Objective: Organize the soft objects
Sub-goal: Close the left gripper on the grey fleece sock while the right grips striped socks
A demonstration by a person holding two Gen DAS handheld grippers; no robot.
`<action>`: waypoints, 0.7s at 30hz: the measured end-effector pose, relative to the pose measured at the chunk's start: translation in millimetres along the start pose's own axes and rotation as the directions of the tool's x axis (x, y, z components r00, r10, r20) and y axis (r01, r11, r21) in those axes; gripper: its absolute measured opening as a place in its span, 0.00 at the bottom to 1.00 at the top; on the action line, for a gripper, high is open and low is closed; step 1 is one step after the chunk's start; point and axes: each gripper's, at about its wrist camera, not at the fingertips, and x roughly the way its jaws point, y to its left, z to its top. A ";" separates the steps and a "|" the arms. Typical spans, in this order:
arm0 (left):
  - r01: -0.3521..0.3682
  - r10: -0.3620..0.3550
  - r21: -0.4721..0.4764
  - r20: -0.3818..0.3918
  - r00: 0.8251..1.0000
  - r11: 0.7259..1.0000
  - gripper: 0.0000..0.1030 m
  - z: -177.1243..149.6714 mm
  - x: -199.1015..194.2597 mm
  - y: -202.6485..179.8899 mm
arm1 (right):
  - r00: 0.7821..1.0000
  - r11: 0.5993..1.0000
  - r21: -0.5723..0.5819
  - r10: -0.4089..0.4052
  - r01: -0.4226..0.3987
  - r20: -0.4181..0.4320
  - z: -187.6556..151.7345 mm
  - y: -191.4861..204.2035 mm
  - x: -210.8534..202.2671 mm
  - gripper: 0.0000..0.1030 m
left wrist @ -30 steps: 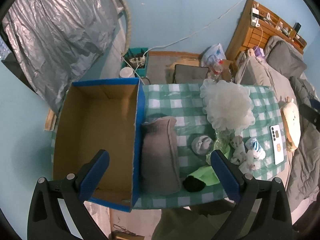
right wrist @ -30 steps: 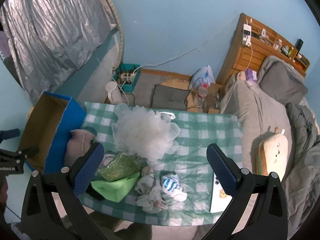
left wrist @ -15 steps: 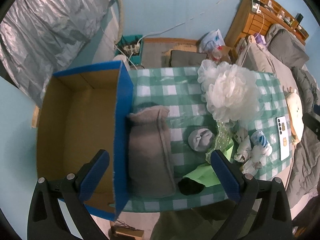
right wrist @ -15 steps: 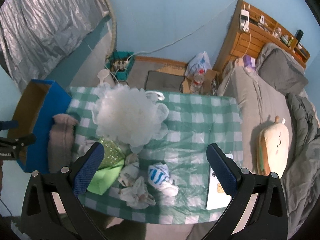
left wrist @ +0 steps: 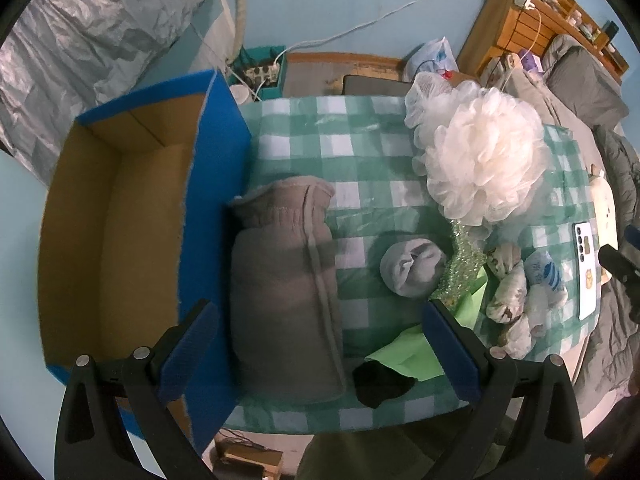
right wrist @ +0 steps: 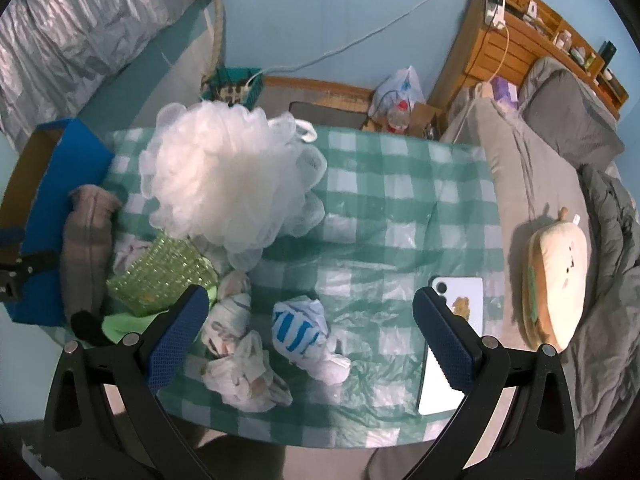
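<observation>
Grey fleece pouch (left wrist: pixel 284 300) lies on desk (left wrist: pixel 360 136) against blue box (left wrist: pixel 212 216), beneath left tool (left wrist: pixel 316 344), jaws wide, empty. Right tool (right wrist: pixel 308 336) likewise spread over socks (right wrist: pixel 304 328). Advice: pinch pouch mid-body, lift clear of wall.

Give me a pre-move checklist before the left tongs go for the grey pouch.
1. Left tongs open, nothing held: ok.
2. Grey pouch lies between the tips, unobstructed on top: ok.
3. Box open and empty: ok.
4. Pouch clear of the black sock: cannot tell, they lie close.
5. Right tongs open, away from the pouch: ok.
6. Phone clear of the path: ok.
</observation>
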 end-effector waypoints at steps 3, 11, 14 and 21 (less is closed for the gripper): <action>-0.002 0.002 -0.005 -0.015 1.000 1.000 0.99 -1.6 8.9 -1.2 | 1.000 1.000 0.005 0.002 -0.002 -0.013 -3.3 -0.3 8.5 0.99; -0.015 0.015 -0.016 -0.033 0.999 1.000 0.99 0.4 26.2 3.1 | 0.999 1.000 -0.005 0.002 -0.002 -0.040 -7.8 5.3 21.7 0.99; -0.018 0.017 -0.028 -0.040 0.999 0.999 0.99 3.3 31.2 8.1 | 0.999 1.000 -0.005 0.003 -0.004 -0.046 -8.8 6.1 26.7 0.99; -0.003 -0.001 -0.073 -0.059 0.998 0.997 0.98 6.7 42.7 24.6 | 0.998 1.000 0.014 0.008 -0.007 -0.066 -11.7 1.6 35.3 0.99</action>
